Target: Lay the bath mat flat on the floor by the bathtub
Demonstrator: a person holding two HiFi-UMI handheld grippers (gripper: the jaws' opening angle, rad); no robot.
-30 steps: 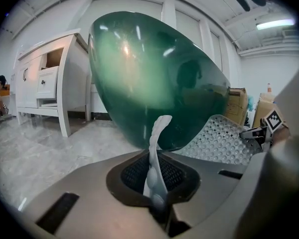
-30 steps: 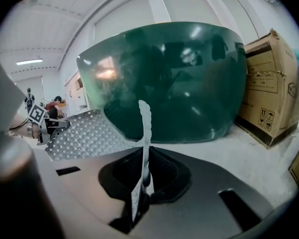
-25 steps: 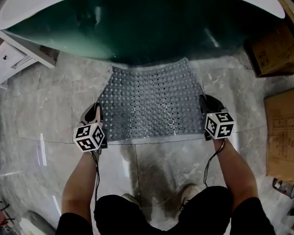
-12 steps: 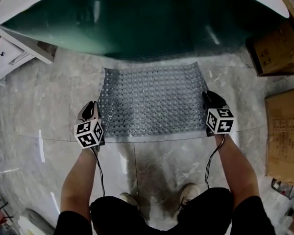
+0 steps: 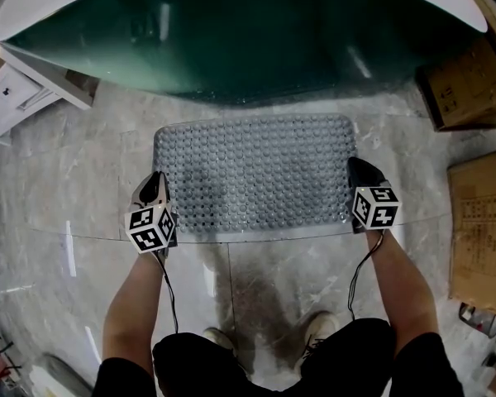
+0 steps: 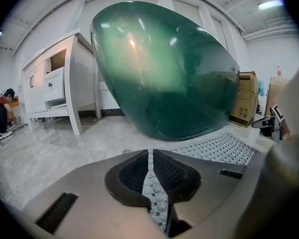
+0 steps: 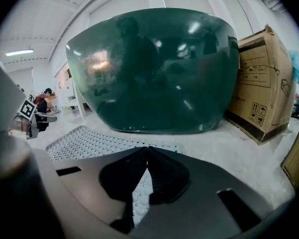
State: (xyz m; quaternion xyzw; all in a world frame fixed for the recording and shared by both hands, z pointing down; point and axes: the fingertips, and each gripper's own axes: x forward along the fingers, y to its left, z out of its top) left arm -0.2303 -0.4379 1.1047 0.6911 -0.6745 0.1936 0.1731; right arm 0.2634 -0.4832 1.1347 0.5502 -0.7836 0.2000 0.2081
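The grey studded bath mat lies spread as a flat rectangle on the marble floor, just in front of the dark green bathtub. My left gripper is shut on the mat's near left corner, and my right gripper is shut on its near right corner. In the left gripper view the jaws pinch a strip of the mat, which stretches away to the right below the tub. In the right gripper view the jaws pinch the mat, which runs off to the left.
A white cabinet stands at the tub's left end. Cardboard boxes stand at the right, with a flat one nearer. The person's feet are behind the mat. Another person sits far off to the left.
The mat's far edge came down and spread out, from a raised, narrowed shape to a flat rectangle on the floor. Both grippers kept hold of its near corners and shifted slightly apart.
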